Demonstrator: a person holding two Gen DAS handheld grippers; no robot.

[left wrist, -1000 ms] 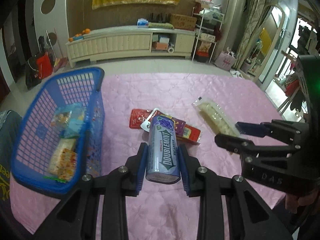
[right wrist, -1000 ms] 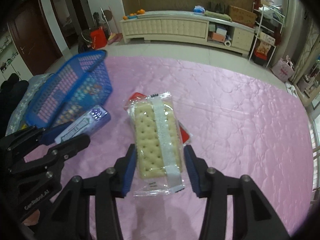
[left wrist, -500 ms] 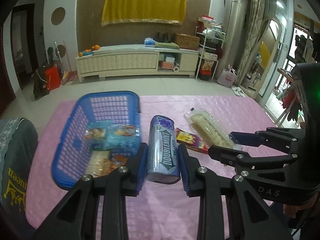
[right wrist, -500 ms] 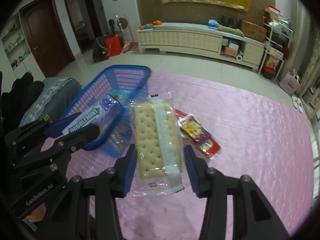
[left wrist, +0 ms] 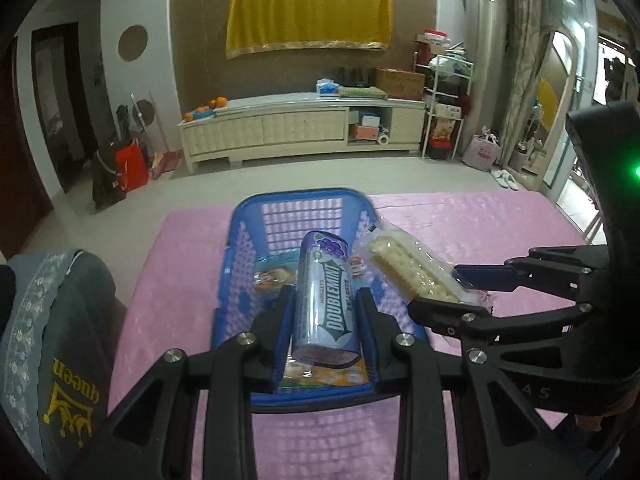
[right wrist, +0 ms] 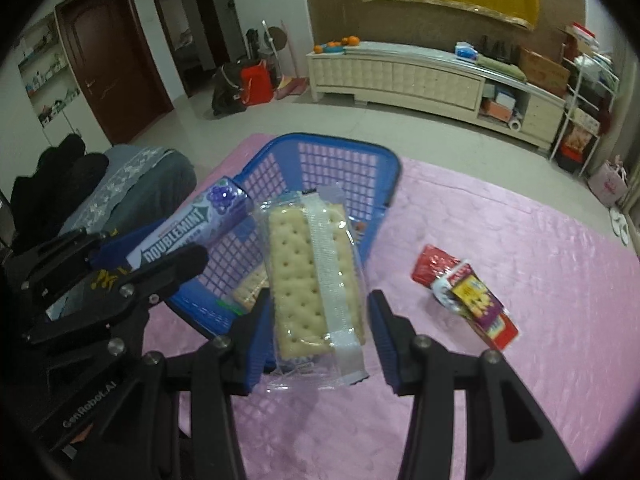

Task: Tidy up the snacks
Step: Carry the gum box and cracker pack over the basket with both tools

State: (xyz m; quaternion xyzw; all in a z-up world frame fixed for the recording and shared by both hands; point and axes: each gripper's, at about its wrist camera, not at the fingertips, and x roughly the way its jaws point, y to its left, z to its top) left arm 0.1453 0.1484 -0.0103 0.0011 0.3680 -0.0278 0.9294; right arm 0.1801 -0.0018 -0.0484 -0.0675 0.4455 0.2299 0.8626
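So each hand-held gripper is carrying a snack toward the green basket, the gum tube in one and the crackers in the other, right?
Almost. The basket is blue, not green, as the right wrist view shows. The left hand-held gripper does hold the gum tube, and the right hand-held gripper the crackers.

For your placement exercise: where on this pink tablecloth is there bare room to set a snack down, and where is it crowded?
Bare pink tablecloth lies right of the red snack packets, and between them and the blue plastic basket. The basket's near end is crowded with packets beneath both loaded tools.
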